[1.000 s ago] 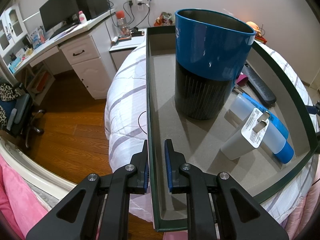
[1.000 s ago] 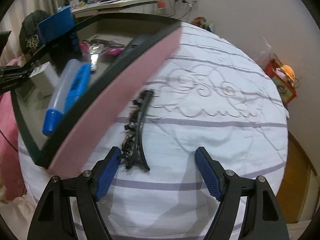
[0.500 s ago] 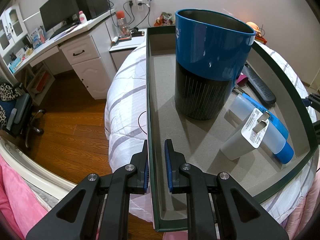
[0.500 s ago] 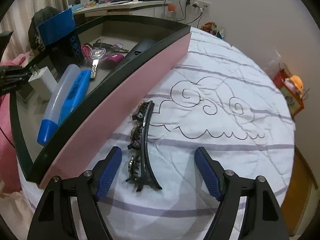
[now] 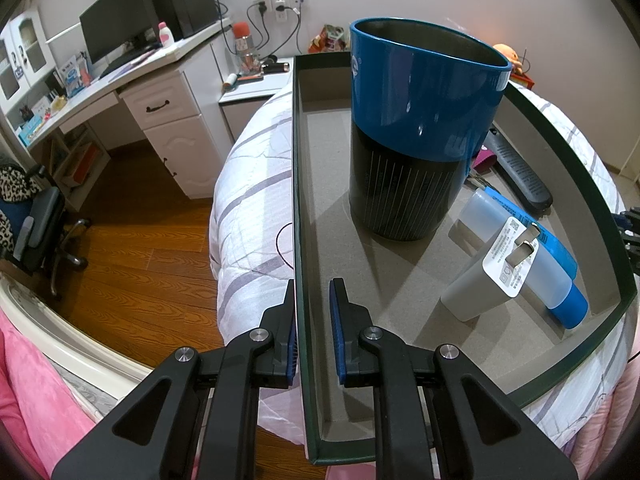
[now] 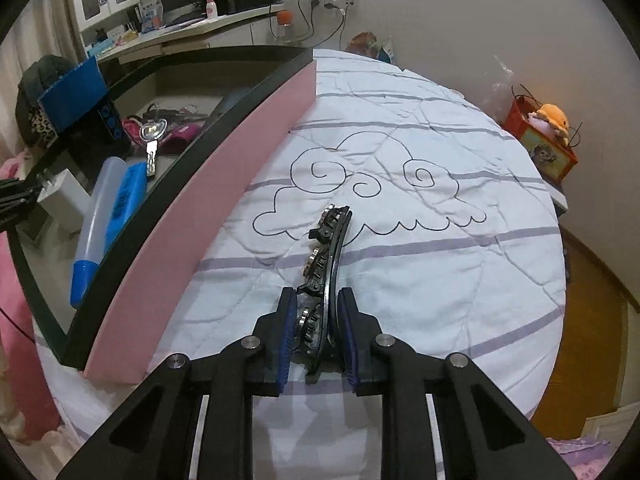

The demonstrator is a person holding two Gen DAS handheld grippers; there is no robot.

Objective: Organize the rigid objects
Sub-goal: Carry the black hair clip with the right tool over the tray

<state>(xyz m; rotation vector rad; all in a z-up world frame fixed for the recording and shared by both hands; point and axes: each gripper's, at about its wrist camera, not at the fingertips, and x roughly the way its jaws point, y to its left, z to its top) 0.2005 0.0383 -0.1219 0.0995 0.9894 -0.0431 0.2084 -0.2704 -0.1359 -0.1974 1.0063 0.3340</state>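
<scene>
A long black hair clip (image 6: 326, 256) with jewelled studs lies on the striped white bedspread, and my right gripper (image 6: 316, 332) is shut on its near end. To its left stands a box (image 6: 224, 168) with pink outer walls and a dark green rim. My left gripper (image 5: 312, 320) is shut on that box's near left wall (image 5: 298, 208). Inside the box stand a tall blue and black cup (image 5: 416, 128), a white charger (image 5: 480, 280), a clear bottle with a blue cap (image 5: 536, 256) and a black remote (image 5: 520, 172).
The box also holds a key (image 6: 152, 140) and pink items (image 6: 180, 136). A white desk with a monitor (image 5: 116, 28) and a wooden floor (image 5: 132, 256) lie left of the bed. A red box with a plush toy (image 6: 544, 136) sits at the bed's far right.
My right gripper went from wide open to shut on the hair clip's near end, with the clip now centred between its fingers. The left gripper and the box kept still.
</scene>
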